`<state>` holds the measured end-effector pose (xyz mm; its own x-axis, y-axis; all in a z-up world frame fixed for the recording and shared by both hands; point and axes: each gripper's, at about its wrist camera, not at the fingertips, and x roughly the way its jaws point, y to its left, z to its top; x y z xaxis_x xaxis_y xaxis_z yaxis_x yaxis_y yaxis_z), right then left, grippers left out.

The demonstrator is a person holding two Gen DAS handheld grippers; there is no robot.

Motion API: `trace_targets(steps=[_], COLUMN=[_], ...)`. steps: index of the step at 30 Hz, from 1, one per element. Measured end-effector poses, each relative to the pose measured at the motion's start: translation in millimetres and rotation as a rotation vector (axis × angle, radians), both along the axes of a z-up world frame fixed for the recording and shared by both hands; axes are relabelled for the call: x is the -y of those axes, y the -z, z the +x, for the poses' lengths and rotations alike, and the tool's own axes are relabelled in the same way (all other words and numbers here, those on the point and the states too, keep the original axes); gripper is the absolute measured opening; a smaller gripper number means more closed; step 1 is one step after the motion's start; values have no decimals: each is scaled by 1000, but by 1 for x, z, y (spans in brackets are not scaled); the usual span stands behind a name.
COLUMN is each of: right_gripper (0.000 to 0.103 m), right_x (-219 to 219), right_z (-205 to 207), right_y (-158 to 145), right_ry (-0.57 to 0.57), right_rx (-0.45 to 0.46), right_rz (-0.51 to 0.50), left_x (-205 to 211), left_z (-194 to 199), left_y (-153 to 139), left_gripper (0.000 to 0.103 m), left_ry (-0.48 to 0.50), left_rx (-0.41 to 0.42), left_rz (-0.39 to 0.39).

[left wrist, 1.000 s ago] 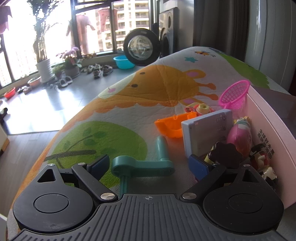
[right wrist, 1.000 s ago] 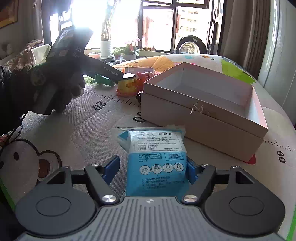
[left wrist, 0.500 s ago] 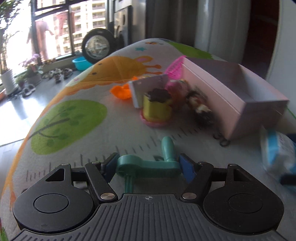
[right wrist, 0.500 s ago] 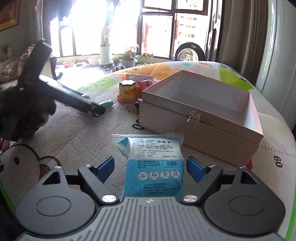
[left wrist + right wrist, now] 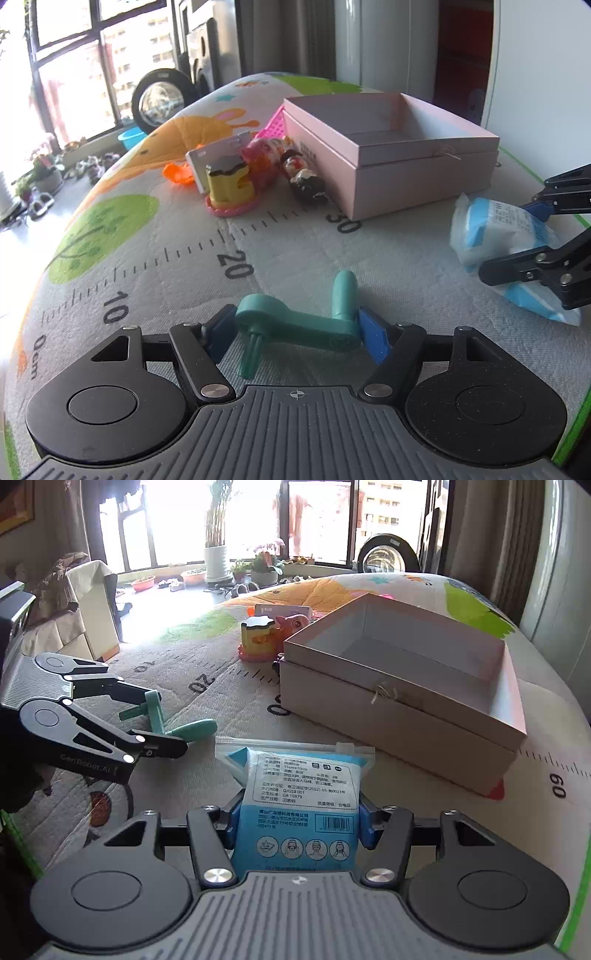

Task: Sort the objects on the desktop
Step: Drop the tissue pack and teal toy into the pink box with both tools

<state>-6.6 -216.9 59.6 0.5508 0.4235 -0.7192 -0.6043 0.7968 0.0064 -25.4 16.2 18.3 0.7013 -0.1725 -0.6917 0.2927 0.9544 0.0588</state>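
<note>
Left gripper (image 5: 297, 332): its blue pads are clamped on the two ends of a teal crank handle (image 5: 295, 322); the same gripper shows in the right wrist view (image 5: 157, 720), out to the left of the right gripper.
Teal crank handle: it lies crosswise between the left gripper's fingers, with one peg pointing down toward the mat and a thicker grip sticking forward on the right side; whether it touches the mat I cannot tell.
Right gripper (image 5: 297, 825): its jaws are closed against both sides of a blue-and-white wipes packet (image 5: 295, 812).
Wipes packet: it sits straight ahead of the right gripper, its zip-seal end pointing away; from the left gripper it lies ahead and to the right (image 5: 506, 240), resting on the mat.
Pink box (image 5: 399, 701): open and lidless, it stands ahead and to the right of the right gripper, just beyond the packet; from the left gripper it is farther ahead and to the right (image 5: 417, 184).
Toy cluster: ahead of the left gripper, against the box's left side, stand a yellow toy with a dark top on a pink base (image 5: 229, 188), a white card case (image 5: 218, 155), a pink figure (image 5: 266, 158) and a small dark doll (image 5: 304, 177), details blurred.
Orange piece (image 5: 177, 173): it lies behind the yellow toy.
Pink basket (image 5: 275, 125): it peeks out behind the box corner.
Play mat (image 5: 166, 258): printed with a ruler scale, it lies under everything.
</note>
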Motion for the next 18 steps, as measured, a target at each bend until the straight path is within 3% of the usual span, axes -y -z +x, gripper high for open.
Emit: trace_targets(steps=[2,4,6,8,11,13,14,18], right_gripper=[55,55,55,55,55,59,67,72], right_x=[15,32,47,55,57,53,50,46], right_z=[-10,-14,-10,2,36,66,80,106], right_y=[-15,-44,-76,-103,-123,-127,-125,-104], right_ry=[11,33,77,126,201,239,245,266], right_rx=[5,66,147,235,297,311,300,251], right_rz=[24,72,122,146,173,201,207,185], left_x=[9,19,35,52,79,92,95,70], left_z=[-6,-5,3,20,57,85,98,98], left_y=[-14,-37,-66,-89,-103,-100,-95,-72], left_gripper=[76,76,76,76,76,89,93,97], left_ry=[56,106,156,184,173,146,130,83], left_rx=[31,86,192,287,378,374,344,250], left_rz=[-11,-32,-40,-52,-60,-74,-83,-120])
